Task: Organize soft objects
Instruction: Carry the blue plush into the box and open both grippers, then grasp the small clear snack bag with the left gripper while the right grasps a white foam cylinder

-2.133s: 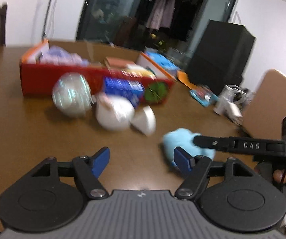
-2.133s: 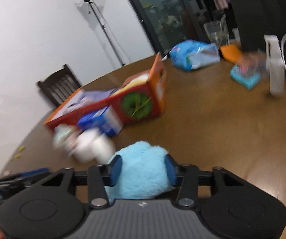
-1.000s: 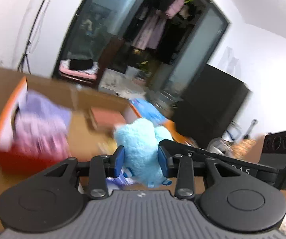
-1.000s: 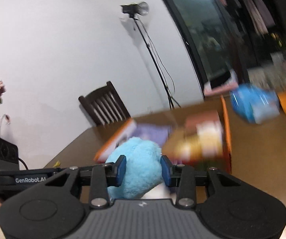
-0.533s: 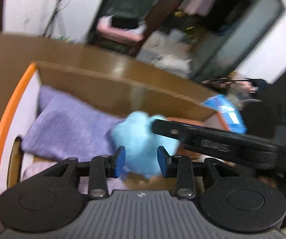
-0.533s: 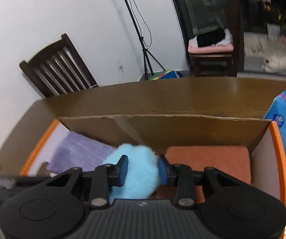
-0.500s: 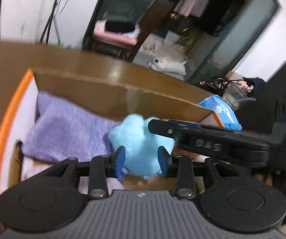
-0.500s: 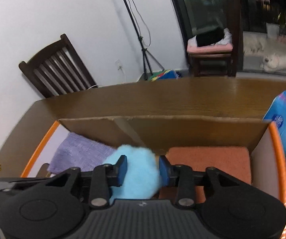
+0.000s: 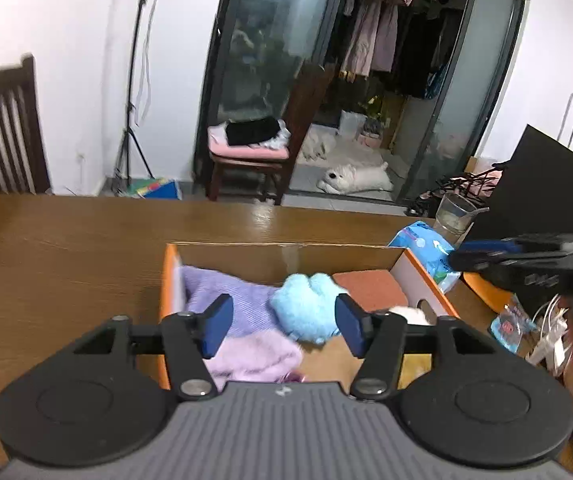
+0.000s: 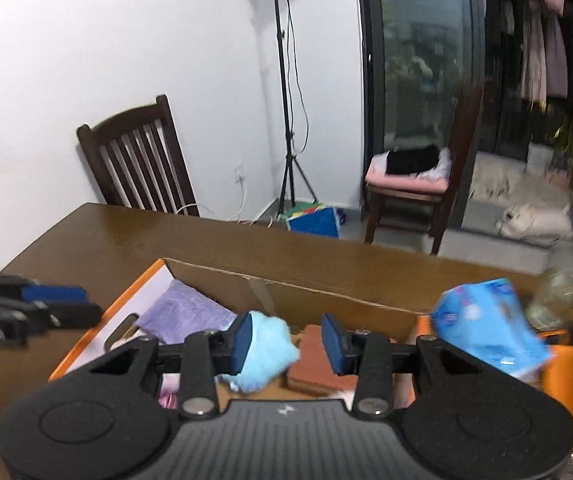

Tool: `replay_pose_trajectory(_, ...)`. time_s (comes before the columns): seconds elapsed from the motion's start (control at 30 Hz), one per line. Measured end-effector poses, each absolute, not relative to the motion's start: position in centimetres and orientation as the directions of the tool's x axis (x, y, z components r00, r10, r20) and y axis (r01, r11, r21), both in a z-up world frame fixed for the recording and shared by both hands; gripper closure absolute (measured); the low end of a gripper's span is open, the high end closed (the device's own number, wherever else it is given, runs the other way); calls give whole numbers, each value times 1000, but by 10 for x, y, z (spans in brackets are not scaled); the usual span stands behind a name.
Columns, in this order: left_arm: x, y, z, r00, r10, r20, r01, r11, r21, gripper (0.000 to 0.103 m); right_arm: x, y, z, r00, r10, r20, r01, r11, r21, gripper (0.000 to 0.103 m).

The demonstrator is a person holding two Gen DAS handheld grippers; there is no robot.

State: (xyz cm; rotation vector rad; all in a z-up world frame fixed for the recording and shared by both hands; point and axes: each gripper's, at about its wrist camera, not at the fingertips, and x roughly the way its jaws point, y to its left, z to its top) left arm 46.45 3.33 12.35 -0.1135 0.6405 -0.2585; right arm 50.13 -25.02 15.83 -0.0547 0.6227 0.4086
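A fluffy light-blue plush (image 9: 305, 311) lies inside the orange-rimmed cardboard box (image 9: 286, 255), between a purple knitted cloth (image 9: 226, 292) and a rust-brown folded cloth (image 9: 368, 288). My left gripper (image 9: 282, 329) is open and empty, above the box with the plush seen between its pads. My right gripper (image 10: 287, 344) is open; the plush (image 10: 264, 350) sits beside its left pad, lying in the box (image 10: 286, 292). A pale pink knit (image 9: 252, 358) lies at the box's near side. The right gripper also shows at the right of the left wrist view (image 9: 526, 258).
The box stands on a brown wooden table (image 9: 66, 248). A blue tissue pack (image 9: 426, 248) and a glass (image 9: 456, 216) sit to the box's right, with small items and cables (image 9: 526, 332) nearer. A dark chair (image 10: 138, 164) stands behind the table.
Both grippers opened and let go of the blue plush, which now lies in the box. Both have pulled up and back; the right one has moved off to the right.
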Motion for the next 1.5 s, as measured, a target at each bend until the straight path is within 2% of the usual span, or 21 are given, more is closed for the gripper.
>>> replay_pose_trajectory(0.13, 424, 40, 143, 795, -242, -556, 191, 970, -148, 41, 458, -274, 183, 762, 332, -555, -371, 927, 46, 63)
replay_pose_trajectory(0.23, 396, 38, 155, 829, -228, -510, 198, 974, -113, 33, 426, -287, 198, 786, 326, -525, -362, 932, 37, 62)
replay_pose_trajectory(0.3, 376, 36, 155, 854, -208, -477, 193, 978, -81, 31, 403, -291, 201, 802, 332, -497, -361, 932, 38, 56)
replay_pose_trajectory(0.33, 366, 35, 153, 860, -209, -466, 198, 977, -74, 31, 392, -293, 200, 806, 339, -485, -367, 930, 40, 52)
replay_pose_trajectory(0.43, 327, 34, 139, 875, -214, -435, 207, 976, -64, 29, 356, -298, 192, 815, 367, -448, -385, 921, 55, 52)
replay_pose_trajectory(0.53, 282, 31, 123, 901, -216, -376, 213, 976, -49, 21, 317, -300, 179, 821, 410, -398, -414, 907, 79, 50)
replay_pose_trajectory(0.67, 232, 24, 95, 924, -211, -318, 204, 977, -54, 19, 268, -298, 151, 848, 411, -335, -409, 909, 79, 43)
replay_pose_trajectory(0.83, 180, 26, 55, 924, -199, -325, 166, 978, -128, 14, 211, -292, 98, 848, 411, -334, -393, 911, 121, 39)
replay_pose_trajectory(0.93, 167, 30, 31, 887, -244, -392, 172, 962, -210, 13, 184, -296, 62, 821, 450, -351, -384, 891, 243, 39)
replay_pose_trajectory(1.0, 169, 27, 23, 871, -238, -429, 170, 966, -193, 13, 178, -297, 43, 797, 471, -378, -374, 876, 303, 39)
replay_pose_trajectory(1.1, 176, 23, 23, 876, -219, -430, 162, 973, -165, 13, 179, -290, 34, 796, 434, -423, -352, 899, 259, 39)
replay_pose_trajectory(1.23, 187, 20, 23, 874, -245, -419, 179, 965, -190, 13, 182, -286, 33, 802, 423, -422, -342, 904, 255, 39)
replay_pose_trajectory(1.5, 224, 14, 2, 833, -240, -498, 159, 967, -200, 14, 218, -274, 17, 783, 405, -472, -322, 913, 250, 39)
